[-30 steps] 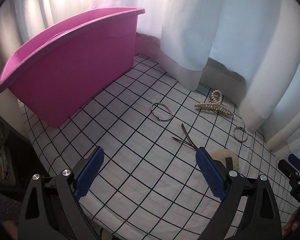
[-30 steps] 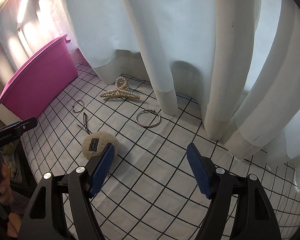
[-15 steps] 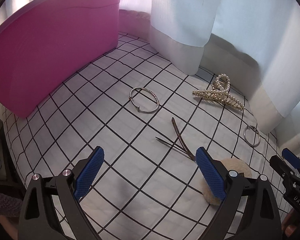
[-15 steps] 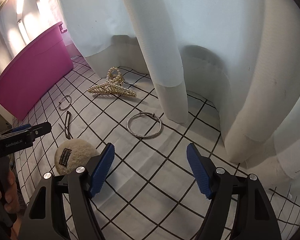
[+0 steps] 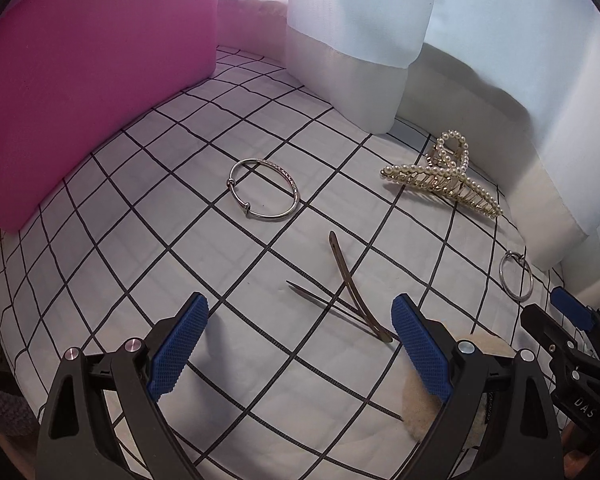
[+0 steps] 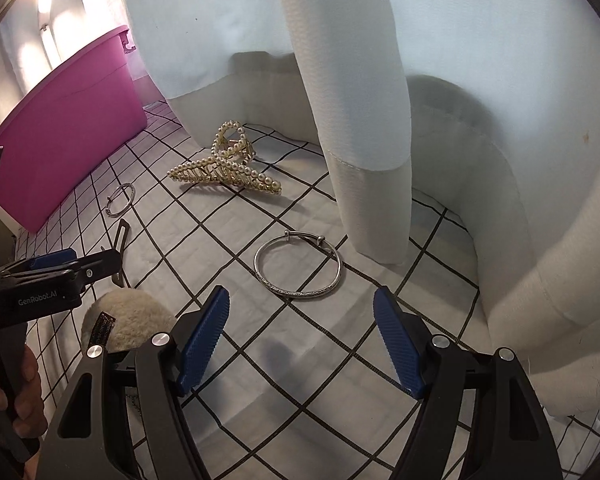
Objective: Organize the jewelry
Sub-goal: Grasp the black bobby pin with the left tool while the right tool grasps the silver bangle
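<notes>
Both grippers, left and right, stand wide apart and hold nothing. Landmark: the pearl claw. One bangle lies just in front of it, before the right gripper; another sits toward the pink bin. Both look thin, stiff, light and slippery: best pinched across the rim. Near the claw lie two hairpins, a fluffy puff and a curtain fold crowding the right bangle

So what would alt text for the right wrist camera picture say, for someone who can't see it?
An open blue-padded right gripper hovers over a silver bangle on a black-gridded white cloth. Beyond lie a pearl-studded gold hair claw and a pink plastic tub, with white curtains behind.
</notes>
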`<act>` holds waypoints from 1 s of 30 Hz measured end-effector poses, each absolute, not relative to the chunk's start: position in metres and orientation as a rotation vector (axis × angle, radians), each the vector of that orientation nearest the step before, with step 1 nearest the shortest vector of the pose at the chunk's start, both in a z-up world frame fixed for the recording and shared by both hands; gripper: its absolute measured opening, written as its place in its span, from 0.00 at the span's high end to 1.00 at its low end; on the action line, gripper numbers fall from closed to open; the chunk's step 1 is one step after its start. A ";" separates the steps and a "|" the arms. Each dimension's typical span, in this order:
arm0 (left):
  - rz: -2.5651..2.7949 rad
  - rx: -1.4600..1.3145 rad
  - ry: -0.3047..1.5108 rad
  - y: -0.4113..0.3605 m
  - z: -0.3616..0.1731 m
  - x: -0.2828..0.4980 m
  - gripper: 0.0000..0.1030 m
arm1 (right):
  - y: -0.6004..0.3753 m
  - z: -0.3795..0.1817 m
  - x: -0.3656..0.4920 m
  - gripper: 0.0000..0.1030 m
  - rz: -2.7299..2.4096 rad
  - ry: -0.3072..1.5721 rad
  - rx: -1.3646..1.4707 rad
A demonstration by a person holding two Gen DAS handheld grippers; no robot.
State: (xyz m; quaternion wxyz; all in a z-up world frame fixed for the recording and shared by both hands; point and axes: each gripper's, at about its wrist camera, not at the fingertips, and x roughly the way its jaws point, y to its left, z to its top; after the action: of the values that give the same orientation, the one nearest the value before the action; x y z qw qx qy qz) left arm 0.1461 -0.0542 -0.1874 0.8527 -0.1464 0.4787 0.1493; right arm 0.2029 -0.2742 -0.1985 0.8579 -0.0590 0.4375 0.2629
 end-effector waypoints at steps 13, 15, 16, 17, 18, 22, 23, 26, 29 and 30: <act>0.336 -0.289 1.000 -0.061 -0.194 0.150 0.10 | -0.257 -0.211 0.214 0.31 0.547 0.928 -0.207; 0.339 -0.278 1.001 -0.063 -0.195 0.151 0.08 | -0.254 -0.211 0.216 0.31 0.542 0.924 -0.221; 0.345 -0.265 1.005 -0.065 -0.196 0.152 0.08 | -0.253 -0.212 0.217 0.30 0.540 0.922 -0.228; 0.352 -0.246 1.010 -0.067 -0.197 0.153 0.07 | -0.252 -0.212 0.218 0.30 0.539 0.921 -0.234; 0.359 -0.229 1.013 -0.069 -0.199 0.154 0.07 | -0.250 -0.212 0.219 0.27 0.540 0.922 -0.239; 0.370 -0.230 1.003 -0.069 -0.200 0.154 0.06 | -0.240 -0.216 0.222 0.20 0.528 0.912 -0.288; 0.373 -0.228 0.998 -0.070 -0.201 0.155 0.05 | -0.239 -0.216 0.224 0.19 0.529 0.913 -0.284; 0.381 -0.224 0.992 -0.069 -0.202 0.157 0.05 | -0.238 -0.217 0.227 0.17 0.523 0.913 -0.283; 0.378 -0.224 0.989 -0.070 -0.202 0.154 0.06 | -0.238 -0.217 0.227 0.17 0.521 0.914 -0.288; 0.374 -0.225 0.988 -0.071 -0.202 0.153 0.07 | -0.238 -0.217 0.227 0.17 0.521 0.914 -0.289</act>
State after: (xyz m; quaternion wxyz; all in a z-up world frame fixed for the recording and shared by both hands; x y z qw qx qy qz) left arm 0.1535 -0.0705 -0.2022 0.8577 -0.1069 0.4704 0.1780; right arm 0.2271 -0.2377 -0.2167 0.8548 -0.1375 0.4348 0.2476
